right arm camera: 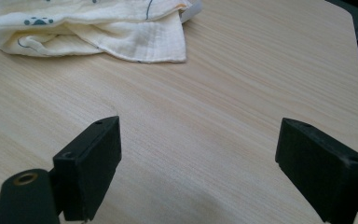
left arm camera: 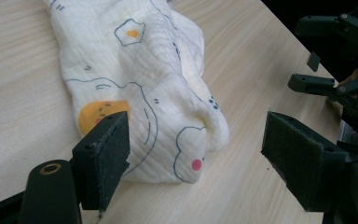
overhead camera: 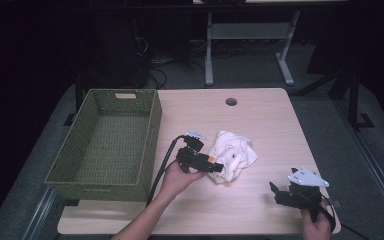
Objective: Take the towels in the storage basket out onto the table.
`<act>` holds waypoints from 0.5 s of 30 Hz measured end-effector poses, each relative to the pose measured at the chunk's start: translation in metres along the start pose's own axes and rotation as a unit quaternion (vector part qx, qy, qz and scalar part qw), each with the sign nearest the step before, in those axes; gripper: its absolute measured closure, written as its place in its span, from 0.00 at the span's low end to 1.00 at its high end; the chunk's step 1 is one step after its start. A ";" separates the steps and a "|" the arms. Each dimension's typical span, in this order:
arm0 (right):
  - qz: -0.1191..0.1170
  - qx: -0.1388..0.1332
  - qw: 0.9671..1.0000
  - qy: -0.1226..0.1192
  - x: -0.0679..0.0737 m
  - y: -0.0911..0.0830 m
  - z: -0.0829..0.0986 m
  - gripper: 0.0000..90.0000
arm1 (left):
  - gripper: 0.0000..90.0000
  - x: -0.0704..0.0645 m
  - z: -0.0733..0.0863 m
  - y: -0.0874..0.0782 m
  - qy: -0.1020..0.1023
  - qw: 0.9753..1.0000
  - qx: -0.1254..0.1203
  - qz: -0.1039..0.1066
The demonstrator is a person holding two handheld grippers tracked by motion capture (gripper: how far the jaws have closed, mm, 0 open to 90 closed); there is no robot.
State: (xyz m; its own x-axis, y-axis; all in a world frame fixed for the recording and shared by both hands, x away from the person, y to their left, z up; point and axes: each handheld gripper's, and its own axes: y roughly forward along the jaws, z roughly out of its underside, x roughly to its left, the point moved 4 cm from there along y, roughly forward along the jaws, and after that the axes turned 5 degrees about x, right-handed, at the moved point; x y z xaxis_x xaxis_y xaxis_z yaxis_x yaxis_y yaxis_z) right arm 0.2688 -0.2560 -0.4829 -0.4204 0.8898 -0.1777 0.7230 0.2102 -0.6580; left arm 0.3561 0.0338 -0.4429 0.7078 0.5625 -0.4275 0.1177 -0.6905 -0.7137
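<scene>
A crumpled cream cloth printed with small cartoon shapes lies in the middle of the wooden table. My left gripper stands open at the cloth's near-left edge; in the left gripper view the cloth reaches between the two black pads, nearer the left one. My right gripper is open near the table's front right corner, apart from the cloth. In the right gripper view the cloth lies far ahead, with bare wood between the pads.
A green woven basket with nothing in it stands on the table's left side, close to my left hand. A round cable hole sits near the far edge. Beyond the table are dark floor and a white desk frame.
</scene>
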 end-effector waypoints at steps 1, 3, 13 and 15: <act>0.000 0.000 1.000 0.000 0.000 0.000 0.000 0.15 | 0.25 0.000 0.001 0.000 0.001 1.000 0.000 0.000; -0.001 0.000 1.000 0.000 0.000 0.000 0.000 0.15 | 0.25 -0.001 0.004 0.000 0.001 1.000 0.001 0.002; 0.001 0.000 1.000 0.002 0.000 -0.001 0.000 0.15 | 0.25 -0.008 0.013 0.002 0.014 1.000 0.004 0.004; 0.001 0.000 1.000 0.001 0.000 -0.001 0.000 0.15 | 0.25 -0.010 0.016 0.001 0.018 1.000 0.004 0.000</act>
State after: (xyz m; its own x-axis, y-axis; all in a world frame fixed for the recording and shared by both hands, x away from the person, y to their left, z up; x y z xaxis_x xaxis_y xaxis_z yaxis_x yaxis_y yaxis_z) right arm 0.2679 -0.2559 -0.4824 -0.4169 0.8915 -0.1774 0.7242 0.2078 -0.6576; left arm 0.3379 0.0345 -0.4482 0.7325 0.5458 -0.4068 0.1122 -0.6862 -0.7187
